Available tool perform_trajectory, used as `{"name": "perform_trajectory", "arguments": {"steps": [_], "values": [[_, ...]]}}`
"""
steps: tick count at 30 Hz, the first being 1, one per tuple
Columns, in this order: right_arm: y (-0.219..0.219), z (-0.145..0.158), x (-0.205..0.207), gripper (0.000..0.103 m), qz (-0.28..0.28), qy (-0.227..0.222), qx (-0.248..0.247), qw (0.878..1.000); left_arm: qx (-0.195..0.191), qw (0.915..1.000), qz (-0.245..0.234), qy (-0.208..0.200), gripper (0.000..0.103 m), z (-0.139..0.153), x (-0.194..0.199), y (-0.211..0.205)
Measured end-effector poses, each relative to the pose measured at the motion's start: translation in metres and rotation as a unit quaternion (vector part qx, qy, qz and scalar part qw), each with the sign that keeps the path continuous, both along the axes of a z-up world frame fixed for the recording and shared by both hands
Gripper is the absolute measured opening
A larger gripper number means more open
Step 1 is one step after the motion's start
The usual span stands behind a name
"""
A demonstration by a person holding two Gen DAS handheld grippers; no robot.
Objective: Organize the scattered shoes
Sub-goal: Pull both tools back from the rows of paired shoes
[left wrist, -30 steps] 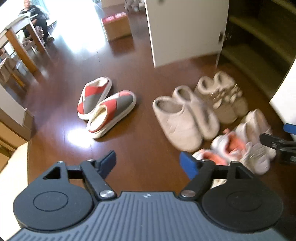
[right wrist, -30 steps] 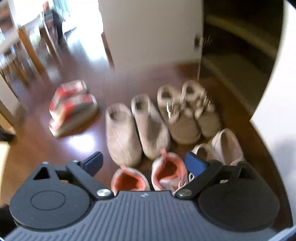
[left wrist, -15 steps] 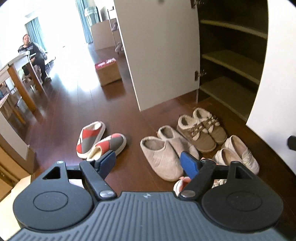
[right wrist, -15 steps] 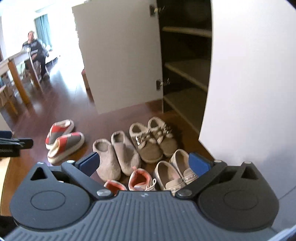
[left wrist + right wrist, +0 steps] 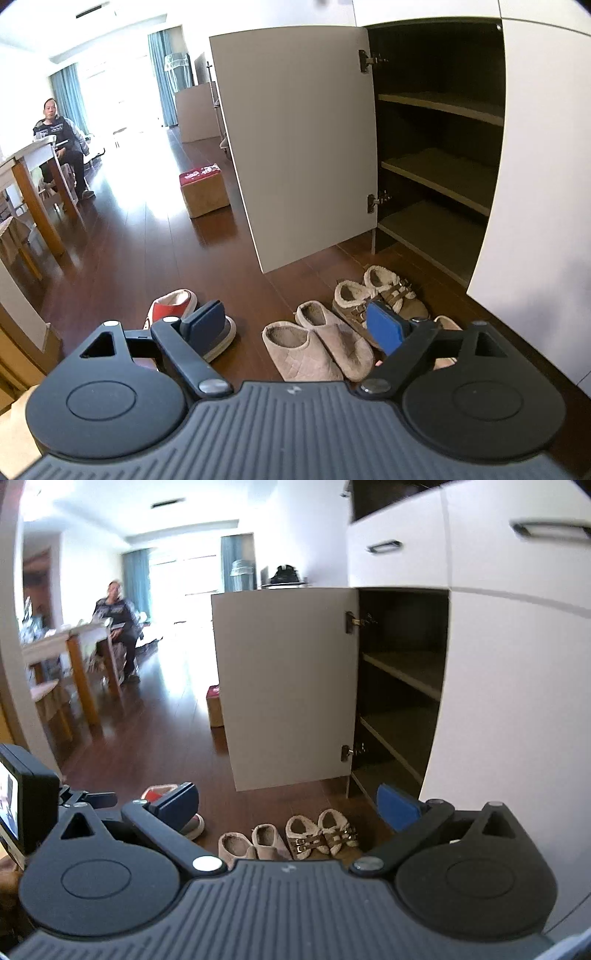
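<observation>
Far to the right, the big white shoe cupboard (image 5: 436, 155) now shows from top to bottom with its door (image 5: 295, 140) swung open and its shelves bare, where a second ago both cameras looked down close at the shoes. On the dark wood floor (image 5: 147, 240) near the cupboard, the shoes now look smaller and lower: the red and grey slippers (image 5: 173, 306) on the left, the pink slippers (image 5: 317, 343) in the middle and the furry brown shoes (image 5: 380, 299) to their right, all in neat pairs. Both hands have lifted away, the left gripper (image 5: 299, 325) is opening wider with nothing in it and the right gripper (image 5: 288, 805) stands wide and empty, so no shoe is on a shelf yet.
</observation>
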State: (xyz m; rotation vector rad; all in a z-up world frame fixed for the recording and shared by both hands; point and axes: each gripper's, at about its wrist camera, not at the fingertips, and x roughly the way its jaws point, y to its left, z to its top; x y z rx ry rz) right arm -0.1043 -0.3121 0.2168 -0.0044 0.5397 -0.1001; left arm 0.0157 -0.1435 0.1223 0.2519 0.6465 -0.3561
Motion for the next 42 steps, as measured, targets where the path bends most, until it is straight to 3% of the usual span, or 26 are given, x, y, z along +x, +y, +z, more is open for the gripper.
{"name": "perform_trajectory", "arguments": {"steps": [6,11,20,24,27,30,33,37,39,42], "values": [[0.011,0.005,0.017,0.102,0.022,0.046,-0.046,0.998,0.023,0.9994,-0.002,0.024,0.089,-0.022,-0.004,0.003],[0.013,-0.014,0.035,0.102,0.033,0.081,-0.06,0.994,0.034,0.9978,0.012,0.056,0.093,-0.044,-0.005,0.0],[-0.022,-0.12,0.079,0.102,0.039,0.203,-0.035,0.978,0.059,0.9882,0.017,0.14,0.094,-0.099,-0.004,-0.033],[-0.049,-0.165,0.076,0.102,0.021,0.226,0.021,0.974,0.066,0.9877,0.01,0.141,0.094,-0.11,0.005,-0.044],[-0.059,-0.177,0.08,0.101,-0.019,0.257,0.035,0.966,0.076,0.988,0.009,0.134,0.094,-0.116,0.015,-0.049],[-0.052,-0.163,0.084,0.102,0.003,0.219,0.024,0.975,0.076,0.9891,0.004,0.126,0.094,-0.117,0.023,-0.051],[-0.054,-0.164,0.091,0.102,-0.01,0.193,0.011,0.981,0.075,0.9888,0.003,0.129,0.094,-0.117,0.031,-0.051],[-0.063,-0.178,0.108,0.102,-0.058,0.236,0.015,0.97,0.066,0.9828,0.004,0.173,0.094,-0.112,0.035,-0.033],[-0.061,-0.179,0.115,0.102,-0.05,0.235,0.03,0.97,0.064,0.9795,0.01,0.191,0.094,-0.106,0.036,-0.009],[-0.043,-0.18,0.127,0.102,-0.014,0.239,0.034,0.97,0.082,0.9799,0.021,0.181,0.094,-0.098,0.037,0.027]]}}
